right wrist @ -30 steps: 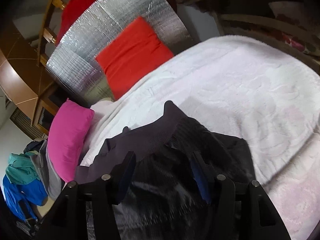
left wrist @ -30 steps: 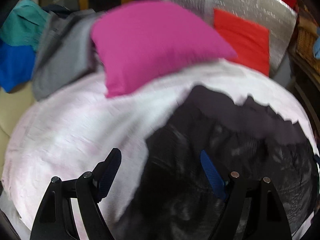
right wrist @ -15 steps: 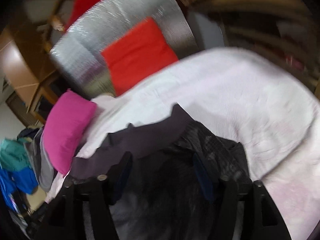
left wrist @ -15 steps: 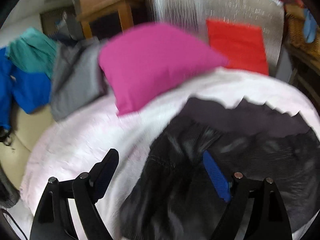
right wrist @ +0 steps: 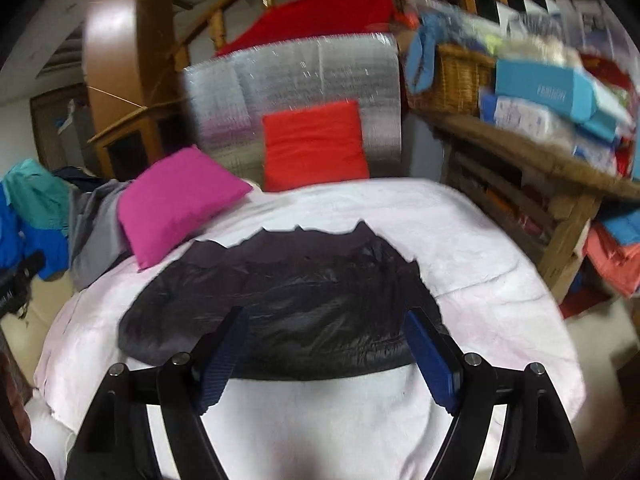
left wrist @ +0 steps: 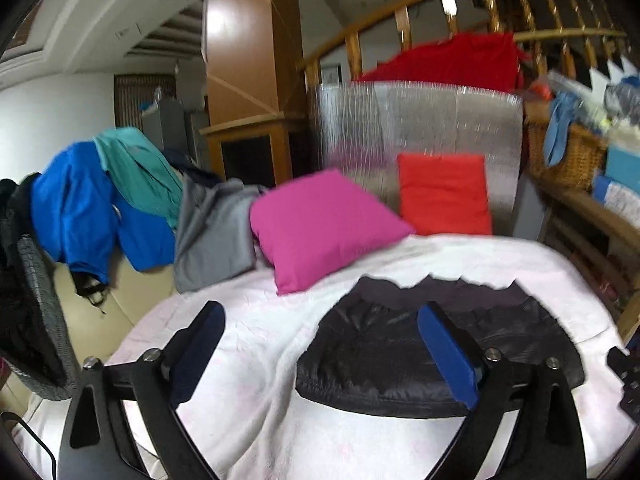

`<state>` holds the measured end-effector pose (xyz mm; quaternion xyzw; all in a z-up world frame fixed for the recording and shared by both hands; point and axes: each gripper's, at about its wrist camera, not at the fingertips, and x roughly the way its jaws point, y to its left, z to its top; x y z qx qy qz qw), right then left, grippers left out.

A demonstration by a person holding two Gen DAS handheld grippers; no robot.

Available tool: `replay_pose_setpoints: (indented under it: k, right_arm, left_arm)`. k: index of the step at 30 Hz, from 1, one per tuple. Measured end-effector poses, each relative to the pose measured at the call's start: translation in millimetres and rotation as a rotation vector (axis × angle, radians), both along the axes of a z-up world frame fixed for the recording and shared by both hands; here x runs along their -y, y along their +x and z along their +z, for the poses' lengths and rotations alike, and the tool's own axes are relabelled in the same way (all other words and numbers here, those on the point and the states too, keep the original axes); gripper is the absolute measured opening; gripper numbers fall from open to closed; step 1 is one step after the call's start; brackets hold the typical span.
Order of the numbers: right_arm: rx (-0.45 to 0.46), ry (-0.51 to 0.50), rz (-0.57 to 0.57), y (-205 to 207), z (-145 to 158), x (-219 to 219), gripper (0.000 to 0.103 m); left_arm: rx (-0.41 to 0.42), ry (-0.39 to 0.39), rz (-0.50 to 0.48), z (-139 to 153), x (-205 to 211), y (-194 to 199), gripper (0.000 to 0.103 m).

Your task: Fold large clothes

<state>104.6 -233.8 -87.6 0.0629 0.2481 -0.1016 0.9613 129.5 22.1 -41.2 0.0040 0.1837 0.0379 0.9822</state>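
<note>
Black quilted jacket (right wrist: pixel 280 312) is lying folded on white blanket (right wrist: pixel 460 248). L gripper (left wrist: pixel 320 356) & R gripper (right wrist: pixel 324 356) are being held above it, jaws spread wide, nothing gripped. Near hem should be squared before next fold.

Bed with white blanket (left wrist: pixel 256 420); magenta pillow (left wrist: pixel 320 228) at its head, red pillow (left wrist: pixel 444 194) just beside it, leaning on a silver foil panel (left wrist: pixel 420 120). Left side: grey garment (left wrist: pixel 212 236), blue (left wrist: pixel 80 204) and teal (left wrist: pixel 136 168) clothes draped in a pile. Right: wicker basket (right wrist: pixel 452 76) and boxes (right wrist: pixel 548 100) on a wooden shelf (right wrist: pixel 532 156), red cloth (right wrist: pixel 320 12) over the railing.
</note>
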Motion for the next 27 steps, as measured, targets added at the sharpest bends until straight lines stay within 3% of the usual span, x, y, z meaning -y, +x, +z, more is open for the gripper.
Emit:
replay_pose_setpoints:
  k: [5,13,27]
  right_arm:
    - [0.048,-0.026,0.008,-56.6,30.3,-23.7,0.083]
    - [0.101,-0.029,-0.052,-127.4,61.6,-26.9,0.083]
    - [0.156,-0.066,-0.068,-185.0,88.7,-48.4,0.083]
  left_arm:
    - [0.100,0.049,0.026,35.5,-6.5,-65.8,0.101]
    - [0.158,0.060,0.010,63.7,-7.0,-138.9,0.102]
    - [0.168,0.047,0.008,77.2,-22.5,-184.0,0.103]
